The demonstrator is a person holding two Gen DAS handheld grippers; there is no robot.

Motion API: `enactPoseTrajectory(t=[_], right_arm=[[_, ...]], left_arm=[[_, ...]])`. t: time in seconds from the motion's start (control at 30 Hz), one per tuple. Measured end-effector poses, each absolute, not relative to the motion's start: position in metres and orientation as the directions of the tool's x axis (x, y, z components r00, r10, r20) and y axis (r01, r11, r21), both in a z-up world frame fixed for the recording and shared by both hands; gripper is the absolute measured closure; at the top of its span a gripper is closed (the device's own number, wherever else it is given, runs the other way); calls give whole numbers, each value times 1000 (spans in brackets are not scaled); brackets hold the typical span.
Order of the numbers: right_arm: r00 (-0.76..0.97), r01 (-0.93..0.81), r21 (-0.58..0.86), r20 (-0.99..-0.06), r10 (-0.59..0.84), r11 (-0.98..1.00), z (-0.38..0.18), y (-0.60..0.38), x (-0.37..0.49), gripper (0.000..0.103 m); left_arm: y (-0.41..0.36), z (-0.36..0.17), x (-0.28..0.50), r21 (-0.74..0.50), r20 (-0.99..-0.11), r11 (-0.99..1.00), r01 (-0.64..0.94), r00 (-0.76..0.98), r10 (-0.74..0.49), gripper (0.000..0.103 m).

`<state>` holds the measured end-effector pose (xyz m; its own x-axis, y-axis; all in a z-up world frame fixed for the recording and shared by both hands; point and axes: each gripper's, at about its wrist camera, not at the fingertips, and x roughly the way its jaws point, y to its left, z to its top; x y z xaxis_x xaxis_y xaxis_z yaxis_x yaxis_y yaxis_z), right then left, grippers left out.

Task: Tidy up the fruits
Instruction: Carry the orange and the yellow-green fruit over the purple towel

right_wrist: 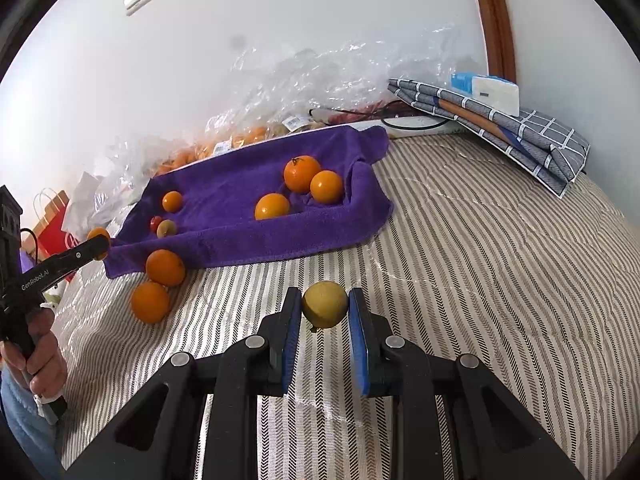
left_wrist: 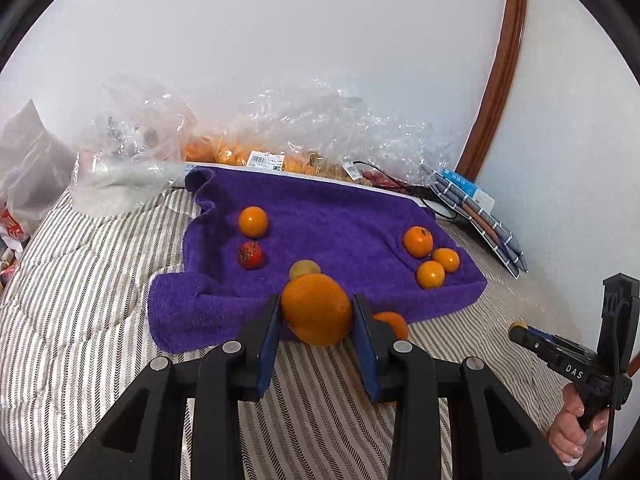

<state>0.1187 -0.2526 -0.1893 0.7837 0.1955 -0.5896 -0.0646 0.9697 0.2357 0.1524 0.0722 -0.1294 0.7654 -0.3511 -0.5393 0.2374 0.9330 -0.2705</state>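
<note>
My left gripper (left_wrist: pixel 316 301) is shut on a large orange (left_wrist: pixel 316 320), held just above the near edge of the purple towel (left_wrist: pixel 340 208). On the towel lie one orange (left_wrist: pixel 253 222), a red fruit (left_wrist: pixel 250 255), a yellow-green fruit (left_wrist: pixel 305 269) and three oranges (left_wrist: pixel 431 275) grouped at its right. My right gripper (right_wrist: pixel 324 295) is shut on a small yellow fruit (right_wrist: pixel 325 306) over the striped bedcover (right_wrist: pixel 460 260). Two loose oranges (right_wrist: pixel 165 267) (right_wrist: pixel 151 302) rest on the cover by the towel's near corner. A hand (right_wrist: pixel 38 360) holds the left gripper's handle.
Crinkled clear plastic bags (left_wrist: pixel 320 128) with more oranges line the wall behind the towel. A folded grey checked cloth (right_wrist: pixel 520 136) with a white and blue box (right_wrist: pixel 490 90) lies at the far right. A red paper bag (right_wrist: pixel 56 220) stands at the left.
</note>
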Motion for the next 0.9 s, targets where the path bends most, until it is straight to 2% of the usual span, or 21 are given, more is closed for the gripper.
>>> enactPoseTrajectory(t=[0.33, 0.5, 0.7, 0.9], right_arm=[[789, -86, 260, -572, 225, 962, -173, -254, 119, 79], [833, -130, 201, -508, 217, 971, -130, -245, 127, 79], [856, -152, 208, -461, 234, 966, -103, -240, 159, 79], [837, -163, 223, -485, 255, 961, -116, -234, 205, 79]], left_arm=[[78, -123, 153, -245, -531, 949, 197, 792, -301, 70], [78, -90, 148, -243, -502, 953, 179, 818, -282, 70], [84, -57, 166, -230, -458, 965, 128, 861, -224, 70], [93, -74, 198, -274, -457, 960, 63, 870, -188, 70]])
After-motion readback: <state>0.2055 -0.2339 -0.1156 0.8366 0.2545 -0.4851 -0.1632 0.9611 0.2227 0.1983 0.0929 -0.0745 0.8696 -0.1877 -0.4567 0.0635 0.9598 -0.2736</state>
